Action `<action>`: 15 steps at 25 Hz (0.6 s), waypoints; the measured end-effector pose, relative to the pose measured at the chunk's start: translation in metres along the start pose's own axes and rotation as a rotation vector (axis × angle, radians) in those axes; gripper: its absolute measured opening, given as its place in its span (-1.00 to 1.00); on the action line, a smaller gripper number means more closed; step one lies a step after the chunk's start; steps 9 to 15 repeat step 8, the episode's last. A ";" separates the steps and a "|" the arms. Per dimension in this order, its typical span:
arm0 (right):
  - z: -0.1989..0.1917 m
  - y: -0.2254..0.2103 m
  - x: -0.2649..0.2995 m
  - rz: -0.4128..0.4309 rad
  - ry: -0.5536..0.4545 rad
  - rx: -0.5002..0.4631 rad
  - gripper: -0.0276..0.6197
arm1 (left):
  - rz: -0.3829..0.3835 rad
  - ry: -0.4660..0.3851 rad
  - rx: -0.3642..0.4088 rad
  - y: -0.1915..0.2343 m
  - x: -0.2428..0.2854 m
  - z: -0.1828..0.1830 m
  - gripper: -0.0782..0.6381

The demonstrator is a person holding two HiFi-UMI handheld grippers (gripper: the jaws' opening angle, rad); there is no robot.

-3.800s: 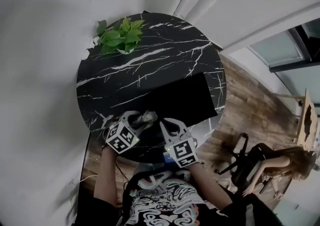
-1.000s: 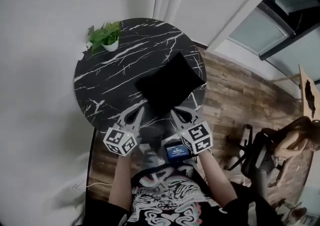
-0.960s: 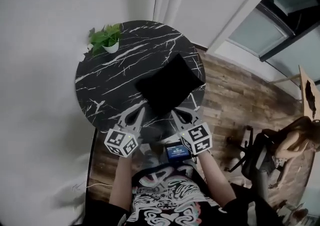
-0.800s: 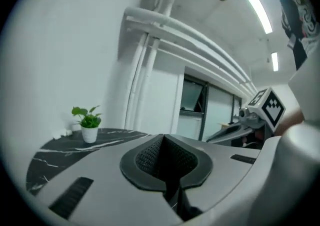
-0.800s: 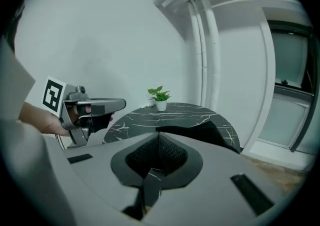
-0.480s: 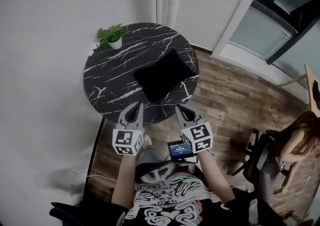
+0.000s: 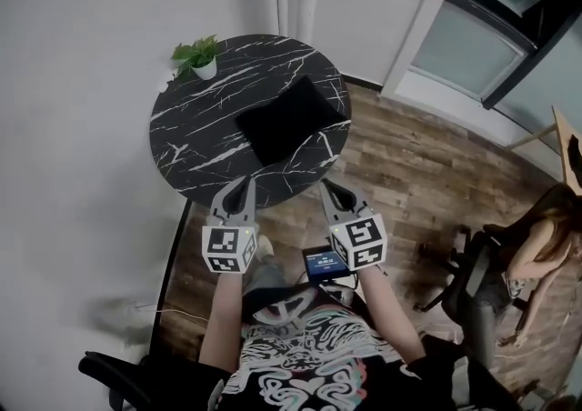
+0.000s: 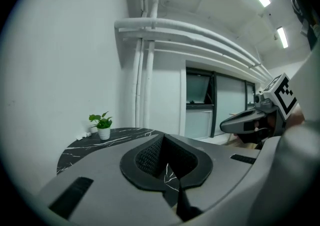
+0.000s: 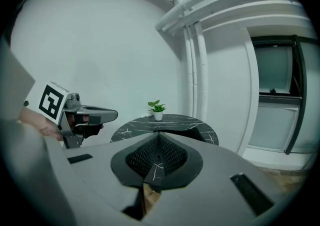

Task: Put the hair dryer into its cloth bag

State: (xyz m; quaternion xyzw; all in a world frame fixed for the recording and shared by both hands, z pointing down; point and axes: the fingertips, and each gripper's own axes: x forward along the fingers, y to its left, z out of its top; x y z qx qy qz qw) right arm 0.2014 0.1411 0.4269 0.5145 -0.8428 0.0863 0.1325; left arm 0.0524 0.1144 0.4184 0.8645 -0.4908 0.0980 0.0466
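Observation:
The black cloth bag [image 7: 289, 118] lies flat on the round black marble table [image 7: 195, 123]; no hair dryer shows anywhere. My left gripper [image 7: 244, 184] and right gripper [image 7: 326, 189] hover side by side over the wooden floor, short of the table's near edge. Both are shut with nothing between the jaws. In the left gripper view the closed tips [image 8: 162, 140] point toward the table [image 8: 82, 146], with the right gripper [image 8: 245, 121] off to the side. The right gripper view shows its closed tips [image 9: 158, 135], the bag [image 9: 186, 131] and the left gripper [image 9: 97, 115].
A small potted plant [image 7: 198, 56] stands at the table's far left edge. A seated person on an office chair [image 7: 532, 250] is at the right. A black chair [image 7: 114, 373] sits at the lower left. A small lit screen [image 7: 323, 264] hangs at the holder's waist.
Both grippers have pulled back from the table's near edge and risen. The table and the bag now sit farther away. The bag has stayed where it lay.

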 end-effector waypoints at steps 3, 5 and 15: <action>-0.003 -0.003 -0.004 -0.011 0.002 0.005 -0.85 | -0.001 0.008 0.001 -0.001 -0.001 -0.002 -0.74; -0.003 -0.005 -0.004 -0.016 0.003 0.007 -0.85 | -0.002 0.007 -0.001 0.000 0.000 -0.002 -0.74; -0.002 -0.007 -0.002 -0.021 0.001 0.007 -0.85 | -0.004 0.003 0.001 0.001 0.002 0.000 -0.74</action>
